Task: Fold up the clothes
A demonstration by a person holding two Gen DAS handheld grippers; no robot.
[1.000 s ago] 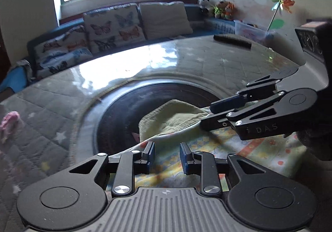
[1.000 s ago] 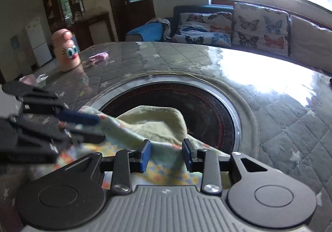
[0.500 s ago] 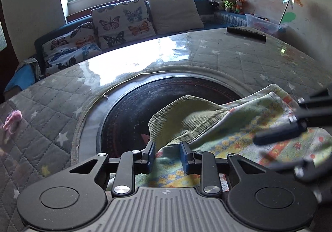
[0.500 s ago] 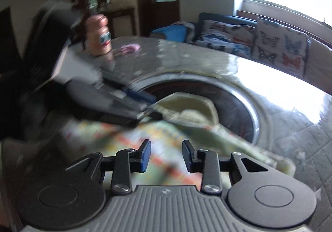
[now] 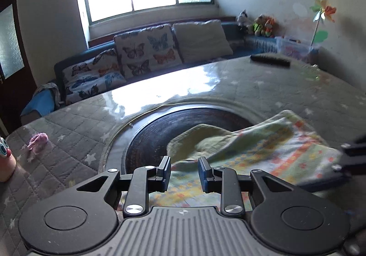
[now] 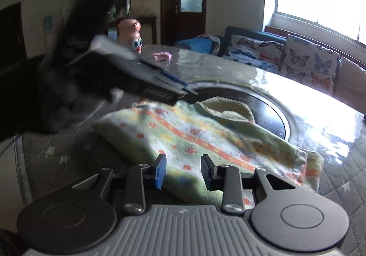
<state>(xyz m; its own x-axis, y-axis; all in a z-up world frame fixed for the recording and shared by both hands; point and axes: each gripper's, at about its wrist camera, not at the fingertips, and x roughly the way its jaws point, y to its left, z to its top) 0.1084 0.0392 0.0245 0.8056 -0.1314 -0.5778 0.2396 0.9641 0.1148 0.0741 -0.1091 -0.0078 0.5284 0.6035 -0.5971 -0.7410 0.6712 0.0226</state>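
A small folded garment (image 5: 263, 148) with a green, yellow and orange print lies on the quilted table, partly over the dark round centre plate (image 5: 160, 130). It also shows in the right wrist view (image 6: 201, 139). My left gripper (image 5: 184, 173) is open and empty, just above the garment's near edge. My right gripper (image 6: 184, 173) is open and empty above the garment's near side. The left gripper appears blurred in the right wrist view (image 6: 183, 93), over the garment's far left corner. The right gripper's edge shows at the left wrist view's right side (image 5: 352, 159).
A pink face-shaped toy jar (image 6: 129, 35) and a small pink item (image 5: 37, 141) sit on the table's left. A black remote (image 5: 270, 60) lies at the far right. A sofa with butterfly cushions (image 5: 146, 50) stands behind the table.
Both grippers have pulled back and up from the garment and moved apart. The garment now lies flat in a folded stack. The right gripper has swung to the garment's right side.
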